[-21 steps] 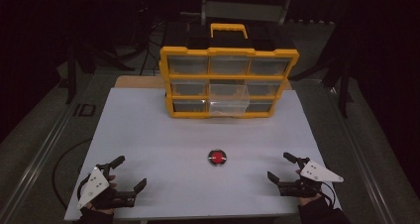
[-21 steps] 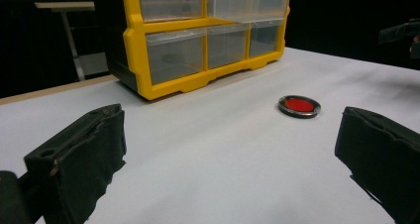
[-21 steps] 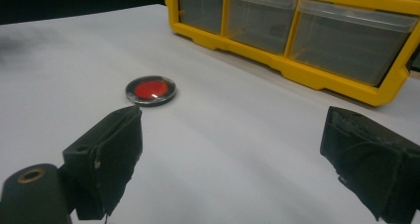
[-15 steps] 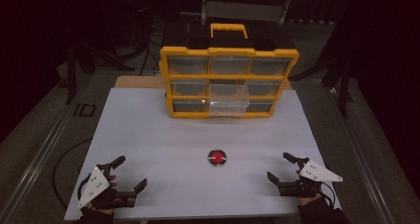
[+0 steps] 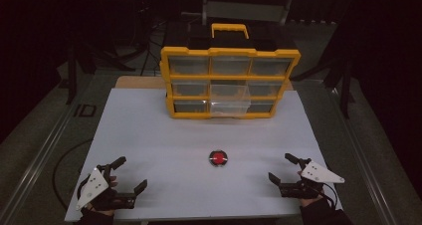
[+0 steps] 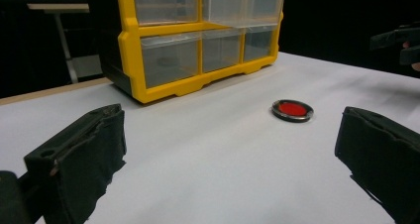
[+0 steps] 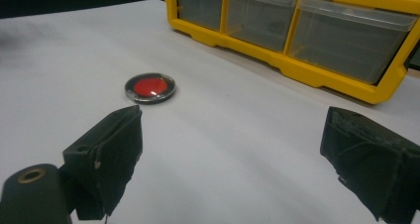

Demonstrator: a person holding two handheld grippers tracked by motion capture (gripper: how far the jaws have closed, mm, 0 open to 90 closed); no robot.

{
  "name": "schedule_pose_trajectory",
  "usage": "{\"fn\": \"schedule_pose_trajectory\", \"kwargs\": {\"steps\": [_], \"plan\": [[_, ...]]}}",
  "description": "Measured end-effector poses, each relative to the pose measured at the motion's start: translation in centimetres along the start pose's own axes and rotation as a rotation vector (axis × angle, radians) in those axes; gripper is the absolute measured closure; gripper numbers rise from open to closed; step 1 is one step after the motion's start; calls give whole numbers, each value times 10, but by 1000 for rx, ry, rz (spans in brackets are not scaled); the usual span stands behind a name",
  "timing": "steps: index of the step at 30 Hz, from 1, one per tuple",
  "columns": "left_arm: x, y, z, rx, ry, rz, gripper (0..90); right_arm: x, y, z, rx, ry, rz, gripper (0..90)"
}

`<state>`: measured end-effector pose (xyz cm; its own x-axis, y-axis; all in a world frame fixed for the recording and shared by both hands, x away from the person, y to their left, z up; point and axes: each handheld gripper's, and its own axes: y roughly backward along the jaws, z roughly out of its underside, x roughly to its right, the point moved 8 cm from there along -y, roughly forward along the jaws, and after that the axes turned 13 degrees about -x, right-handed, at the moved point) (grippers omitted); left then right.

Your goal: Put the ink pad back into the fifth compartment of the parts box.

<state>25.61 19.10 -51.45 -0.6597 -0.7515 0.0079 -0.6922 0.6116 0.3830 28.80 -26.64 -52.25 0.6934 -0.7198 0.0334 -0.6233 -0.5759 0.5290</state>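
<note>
Left gripper [image 5: 130,174] rests low on the white table [image 5: 149,135] near my edge, jaws wide apart, holding nothing. Between my grippers, a little further forward, the red disc [image 5: 218,158] lies flat, face up; it is round, so no long axis. My right gripper [image 5: 284,168] is also spread and empty. Behind stands the yellow drawer organizer [image 5: 230,83], one middle drawer [image 5: 230,106] pulled out.

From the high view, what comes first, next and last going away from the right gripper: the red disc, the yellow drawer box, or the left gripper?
From the right gripper:
1. Red disc, on the white table just toward the middle.
2. Left gripper, across at the other near corner.
3. Yellow drawer box, at the far edge.
</note>
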Motion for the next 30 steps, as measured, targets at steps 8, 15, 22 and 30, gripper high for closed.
{"fn": "schedule_pose_trajectory", "kwargs": {"steps": [8,15,22,30], "plan": [[0,0,0,6,7,6,0,-3,0,-3,-19,3,-7,88],[0,0,0,3,8,6,0,-7,4,-10,-25,9,-5,78],[-1,0,0,7,14,8,0,-8,10,-24,-20,4,-26,78],[-1,0,0,7,16,10,0,-7,12,-41,-9,30,-28,77]]}}
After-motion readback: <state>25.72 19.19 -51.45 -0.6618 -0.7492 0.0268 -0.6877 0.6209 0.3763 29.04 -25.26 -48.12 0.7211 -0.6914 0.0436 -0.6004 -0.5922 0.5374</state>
